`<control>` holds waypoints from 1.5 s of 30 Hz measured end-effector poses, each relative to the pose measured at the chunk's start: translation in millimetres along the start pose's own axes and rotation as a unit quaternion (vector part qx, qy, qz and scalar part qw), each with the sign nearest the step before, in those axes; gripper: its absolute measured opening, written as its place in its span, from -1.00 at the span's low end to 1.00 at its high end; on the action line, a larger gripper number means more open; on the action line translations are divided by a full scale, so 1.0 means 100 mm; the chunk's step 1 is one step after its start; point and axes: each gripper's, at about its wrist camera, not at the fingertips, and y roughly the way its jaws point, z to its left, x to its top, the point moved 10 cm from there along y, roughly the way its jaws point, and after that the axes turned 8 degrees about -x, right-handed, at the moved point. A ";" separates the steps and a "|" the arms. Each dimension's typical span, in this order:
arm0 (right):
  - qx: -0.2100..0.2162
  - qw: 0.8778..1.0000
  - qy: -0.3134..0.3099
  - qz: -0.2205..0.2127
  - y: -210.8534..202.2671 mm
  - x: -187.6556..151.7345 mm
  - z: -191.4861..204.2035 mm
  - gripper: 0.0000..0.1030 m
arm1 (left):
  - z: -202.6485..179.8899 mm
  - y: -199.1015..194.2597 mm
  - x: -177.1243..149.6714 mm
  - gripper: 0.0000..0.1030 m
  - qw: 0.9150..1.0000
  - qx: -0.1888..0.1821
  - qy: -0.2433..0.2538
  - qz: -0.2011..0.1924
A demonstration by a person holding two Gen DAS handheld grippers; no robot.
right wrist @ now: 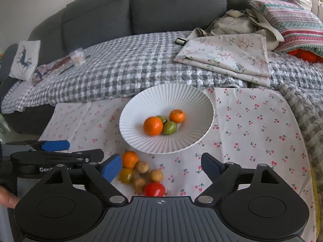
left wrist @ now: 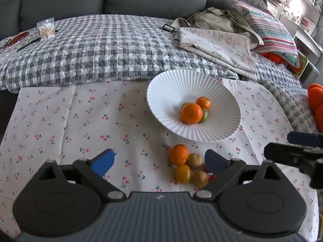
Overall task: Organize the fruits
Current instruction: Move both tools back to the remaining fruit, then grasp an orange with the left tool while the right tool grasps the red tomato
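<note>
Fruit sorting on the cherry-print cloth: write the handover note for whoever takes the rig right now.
Left tongs: open, empty.
Right tongs: open, empty.
White ribbed plate holds two oranges and two green fruits.
On the cloth in front of the plate lies a loose pile: an orange, a yellow-orange fruit, three small brown fruits, a red tomato.
Done: four fruits plated.
Left: six loose fruits to move, presumably onto the plate.
</note>
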 end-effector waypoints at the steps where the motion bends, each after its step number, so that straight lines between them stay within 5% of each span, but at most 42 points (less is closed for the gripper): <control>1: 0.003 1.000 0.004 -0.003 -0.03 -0.01 0.00 0.79 | 0.01 -0.01 -0.01 0.90 1.000 -0.001 -0.002 0.001; 6: 0.013 1.000 0.008 -0.003 -0.08 -0.04 0.02 0.96 | 0.06 -0.04 -0.06 0.97 1.000 0.007 -0.010 0.000; 17: 0.009 1.000 0.004 0.020 0.04 -0.16 -0.05 0.97 | 0.14 0.07 -0.12 0.97 1.000 0.015 -0.021 0.010; 33: 0.006 0.998 -0.022 0.066 0.24 -0.38 -0.07 0.97 | -0.05 0.56 -0.12 0.90 1.000 -0.027 -0.003 0.012; 45: 0.001 0.993 -0.082 0.081 0.47 -0.55 0.05 0.96 | -0.03 0.89 -0.12 0.18 0.998 -0.054 -0.012 0.027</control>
